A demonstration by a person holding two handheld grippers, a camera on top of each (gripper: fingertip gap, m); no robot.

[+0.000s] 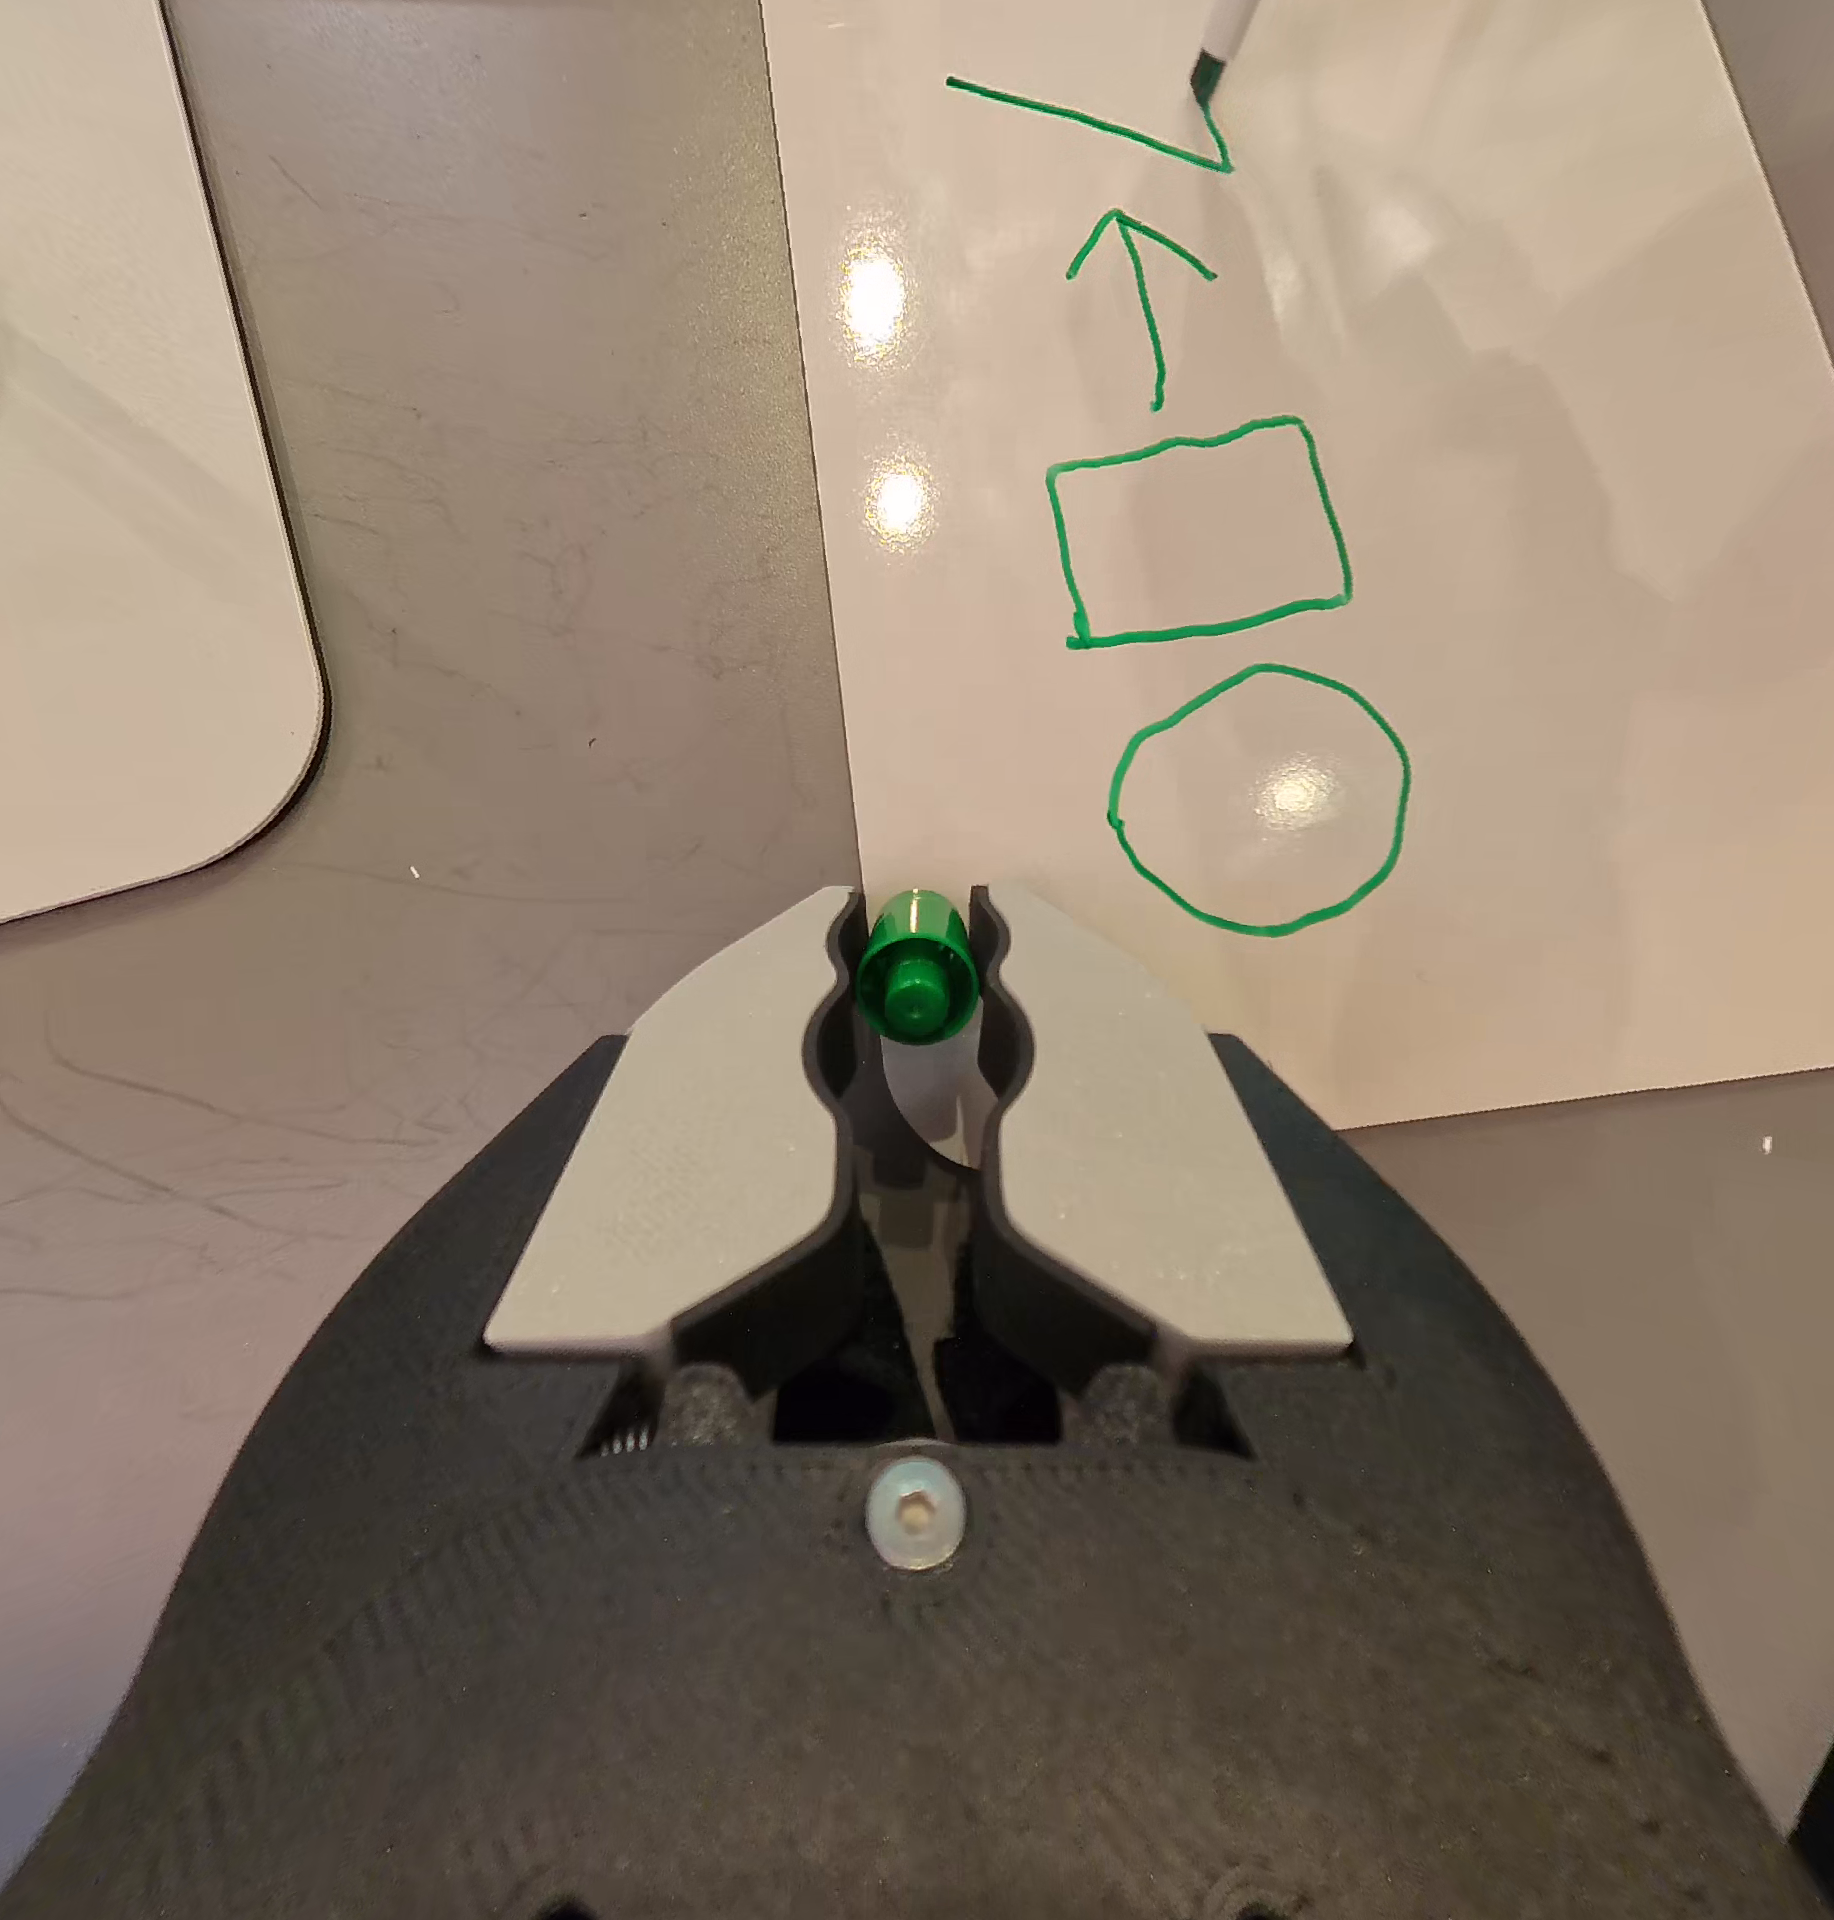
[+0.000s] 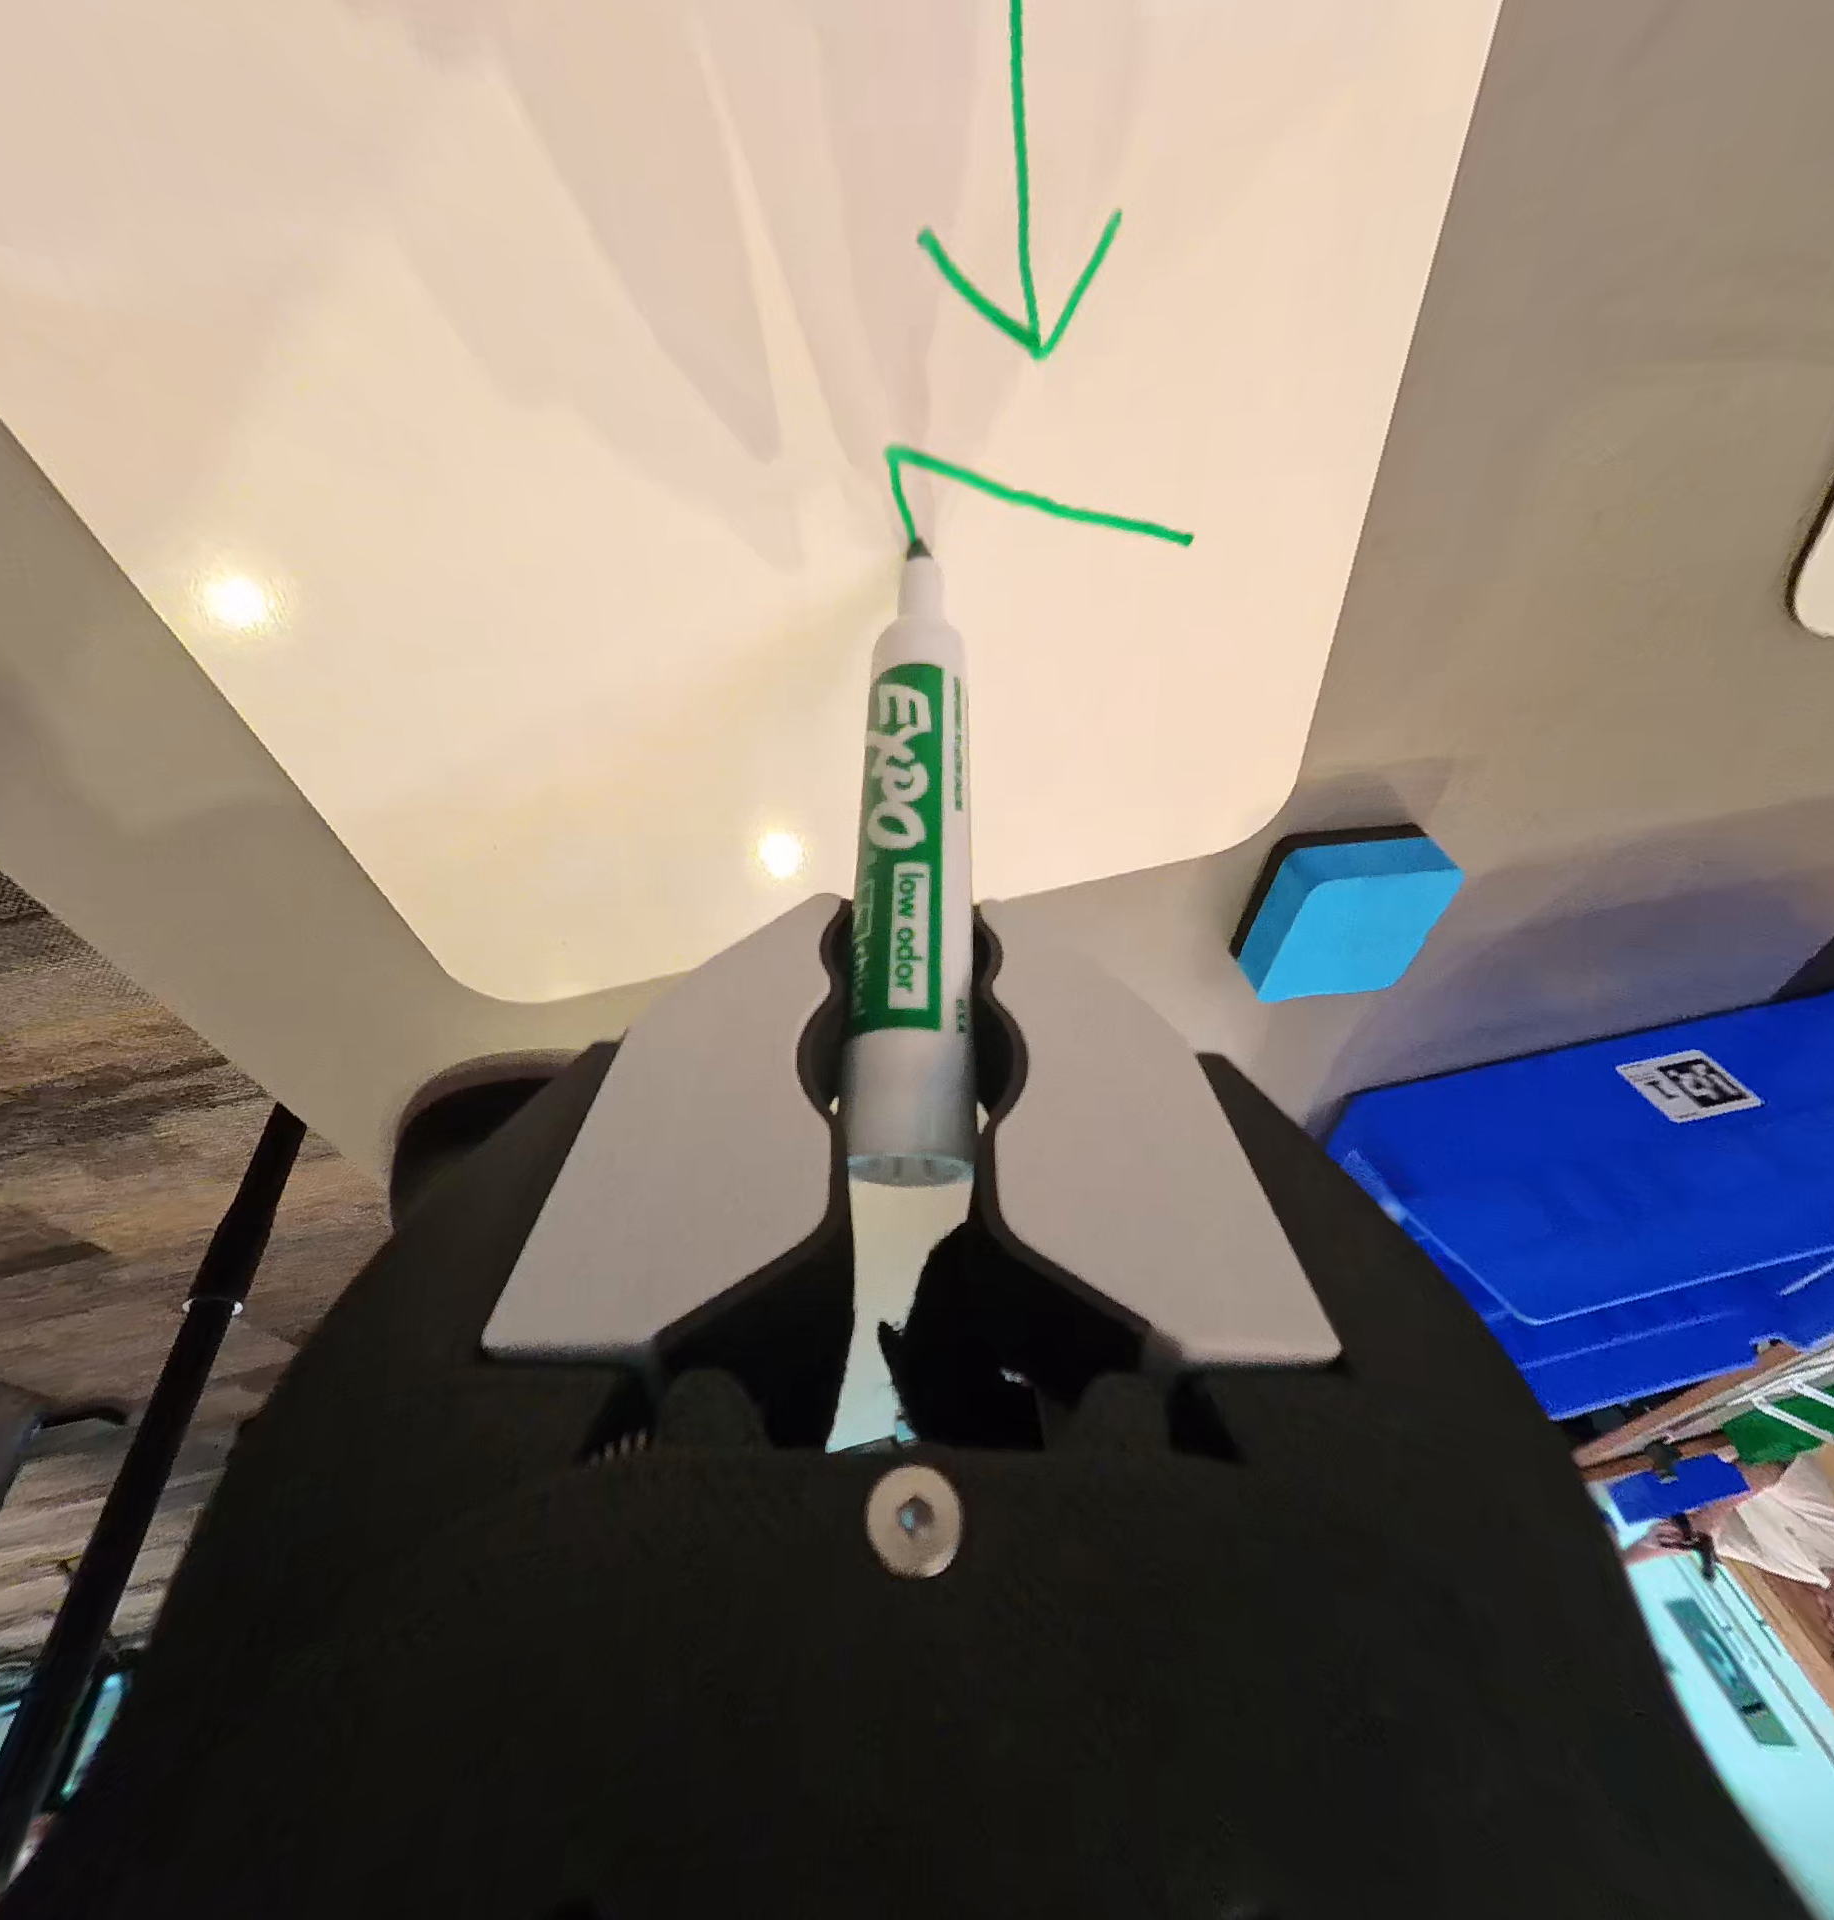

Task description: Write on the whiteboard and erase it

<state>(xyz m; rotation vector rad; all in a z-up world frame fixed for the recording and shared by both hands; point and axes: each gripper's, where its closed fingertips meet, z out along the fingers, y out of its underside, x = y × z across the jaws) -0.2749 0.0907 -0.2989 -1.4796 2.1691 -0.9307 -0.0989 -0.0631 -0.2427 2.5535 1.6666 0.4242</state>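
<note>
My right jaws (image 2: pixel 908 997) are clamped on the white-and-green marker (image 2: pixel 908 831), both pads pressed against its barrel, and its tip touches the whiteboard (image 2: pixel 477 416) at the end of a fresh green zigzag stroke (image 2: pixel 1038 499). Just beyond that stroke a green arrow (image 2: pixel 1027 260) points back toward the tip. My left jaws (image 1: pixel 918 971) grip the marker's green cap (image 1: pixel 915 977), held end-on between the pads and hovering over the near left edge of the whiteboard (image 1: pixel 1515 416). From this side I see the drawn row: a circle (image 1: pixel 1261 800) nearest, then a rectangle (image 1: pixel 1199 530), the arrow (image 1: pixel 1141 301), and the zigzag (image 1: pixel 1100 125) with the marker tip (image 1: pixel 1209 73) on it. The board lies flat on the grey worktop (image 1: pixel 528 520). A blue eraser (image 2: pixel 1344 904) rests on the worktop just beside the board's rounded corner, with a blue bin (image 2: pixel 1619 1195) below it.
</note>
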